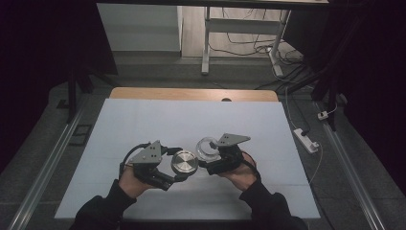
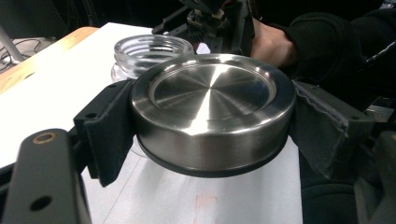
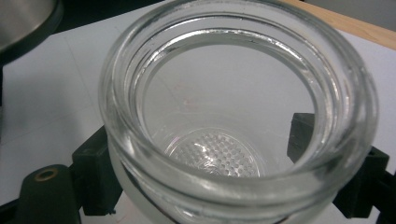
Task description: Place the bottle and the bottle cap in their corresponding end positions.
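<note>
Hands came in from the near edge of the white worktop (image 1: 143,124), one hand-held gripper in each. On the left, the left hand-held gripper (image 1: 176,164) was clamped on a round steel lid (image 1: 185,162); in the left gripper view its two black pads pressed against opposite sides of the lid's (image 2: 212,112) rim, with the lid's recessed top facing up. Just right of the lid, and close beside it, sat a clear glass jar (image 1: 208,148), its mouth uncovered. The right hand-held gripper (image 1: 210,160) was clamped on that jar; in the right gripper view the black jaws sat against the jar's (image 3: 233,107) glass wall on both sides, below its threaded neck, and the dimpled bottom showed through the mouth. Lid and jar were both near the middle of the worktop, toward its near side. Farther right, off the worktop, a white power strip (image 1: 306,140) lay on the floor.
</note>
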### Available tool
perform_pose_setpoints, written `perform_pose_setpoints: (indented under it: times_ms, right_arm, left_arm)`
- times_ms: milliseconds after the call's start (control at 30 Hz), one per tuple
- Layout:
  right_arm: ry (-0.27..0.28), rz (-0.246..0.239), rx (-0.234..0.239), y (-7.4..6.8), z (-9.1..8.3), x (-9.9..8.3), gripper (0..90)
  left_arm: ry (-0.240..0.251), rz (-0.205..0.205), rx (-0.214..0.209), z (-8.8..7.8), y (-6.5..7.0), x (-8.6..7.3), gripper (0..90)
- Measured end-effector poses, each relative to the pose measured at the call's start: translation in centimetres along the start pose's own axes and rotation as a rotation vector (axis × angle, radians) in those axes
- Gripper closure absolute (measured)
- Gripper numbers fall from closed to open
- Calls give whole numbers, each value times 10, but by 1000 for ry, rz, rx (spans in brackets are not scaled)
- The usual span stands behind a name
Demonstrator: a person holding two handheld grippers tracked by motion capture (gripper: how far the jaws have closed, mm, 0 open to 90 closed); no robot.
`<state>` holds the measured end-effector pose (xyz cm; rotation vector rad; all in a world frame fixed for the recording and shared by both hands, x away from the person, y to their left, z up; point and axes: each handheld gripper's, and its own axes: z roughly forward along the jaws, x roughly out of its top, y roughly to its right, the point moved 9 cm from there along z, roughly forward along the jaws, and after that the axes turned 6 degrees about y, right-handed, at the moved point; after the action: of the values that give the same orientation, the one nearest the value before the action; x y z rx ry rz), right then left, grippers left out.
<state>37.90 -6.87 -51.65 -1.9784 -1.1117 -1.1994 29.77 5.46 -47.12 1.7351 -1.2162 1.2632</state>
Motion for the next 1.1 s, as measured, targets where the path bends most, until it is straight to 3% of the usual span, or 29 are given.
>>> perform_pose_setpoints:
  times_ms: [667,1100]
  right_arm:
    - [-5,26,-42,23,19,5,149]
    - [-16,39,-88,42,40,10,149]
  left_arm:
    - [-58,11,-20,22,10,-38,195]
    - [-143,21,-24,42,10,-67,195]
